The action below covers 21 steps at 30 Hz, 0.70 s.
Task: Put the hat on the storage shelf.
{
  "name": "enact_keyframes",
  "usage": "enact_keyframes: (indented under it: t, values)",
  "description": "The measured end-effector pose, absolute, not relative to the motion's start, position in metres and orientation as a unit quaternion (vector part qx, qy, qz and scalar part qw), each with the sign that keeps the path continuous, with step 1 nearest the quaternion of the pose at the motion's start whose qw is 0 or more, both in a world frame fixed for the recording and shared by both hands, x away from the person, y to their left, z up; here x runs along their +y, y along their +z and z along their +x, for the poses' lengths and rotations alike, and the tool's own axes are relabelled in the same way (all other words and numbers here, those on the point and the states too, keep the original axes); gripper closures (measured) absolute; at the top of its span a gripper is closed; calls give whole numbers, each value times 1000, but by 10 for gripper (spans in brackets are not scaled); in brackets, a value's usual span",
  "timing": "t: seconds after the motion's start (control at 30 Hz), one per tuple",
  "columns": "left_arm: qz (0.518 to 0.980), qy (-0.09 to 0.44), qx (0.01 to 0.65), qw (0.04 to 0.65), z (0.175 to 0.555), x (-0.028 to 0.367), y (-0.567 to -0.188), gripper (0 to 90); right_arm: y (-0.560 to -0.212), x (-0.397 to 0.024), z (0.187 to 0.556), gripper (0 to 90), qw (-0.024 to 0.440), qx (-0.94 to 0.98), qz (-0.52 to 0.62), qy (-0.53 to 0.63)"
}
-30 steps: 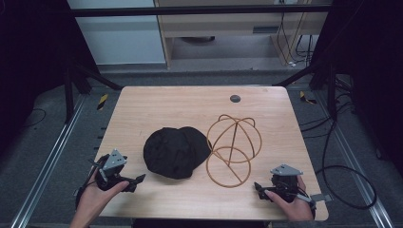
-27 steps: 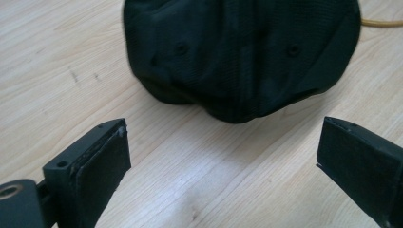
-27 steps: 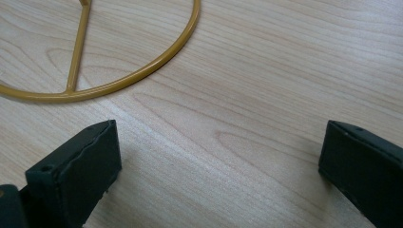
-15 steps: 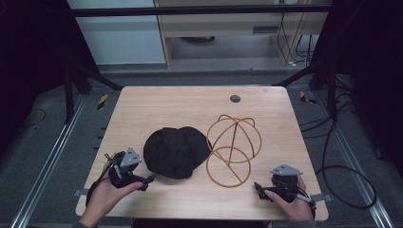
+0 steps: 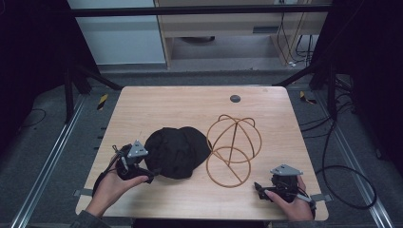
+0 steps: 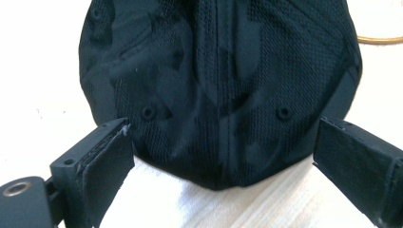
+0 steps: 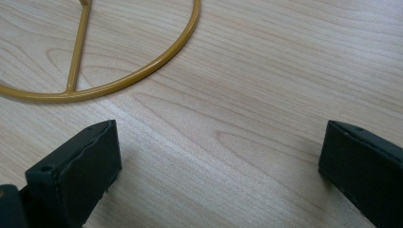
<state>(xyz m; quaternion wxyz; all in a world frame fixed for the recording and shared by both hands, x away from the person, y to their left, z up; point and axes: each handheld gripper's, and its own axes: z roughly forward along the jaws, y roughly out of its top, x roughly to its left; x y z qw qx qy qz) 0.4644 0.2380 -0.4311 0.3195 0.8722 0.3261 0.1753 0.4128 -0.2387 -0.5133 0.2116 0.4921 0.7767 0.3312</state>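
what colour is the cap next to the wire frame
Black, with a woven mesh texture; the cap shows best in the left gripper view.

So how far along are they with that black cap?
Nothing looks done yet: the cap lies flat on the table, beside the wire frame. In hand: the left gripper is at the cap's edge, jaws open either side of it. The right gripper rests open near the frame. Gripping and moving the cap remain.
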Motion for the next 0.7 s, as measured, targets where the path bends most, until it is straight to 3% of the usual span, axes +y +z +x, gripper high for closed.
enact_keyframes:
  t: [0.23,0.43,0.6,0.63,0.7]
  values:
    - [875,160,331,315,480,235,-445,52,-513,-239,413,4,212,777,492,331]
    - [876,155,334,311,487,231,-447,147,-513,-239,413,4,211,776,493,331]
    - [880,155,334,302,492,227,-446,373,-513,-239,413,4,212,777,492,331]
    - [880,152,333,302,493,226,-446,373,-513,-239,413,4,212,777,492,331]
    - [884,152,328,296,495,223,-445,493,-513,-239,413,4,211,776,493,331]
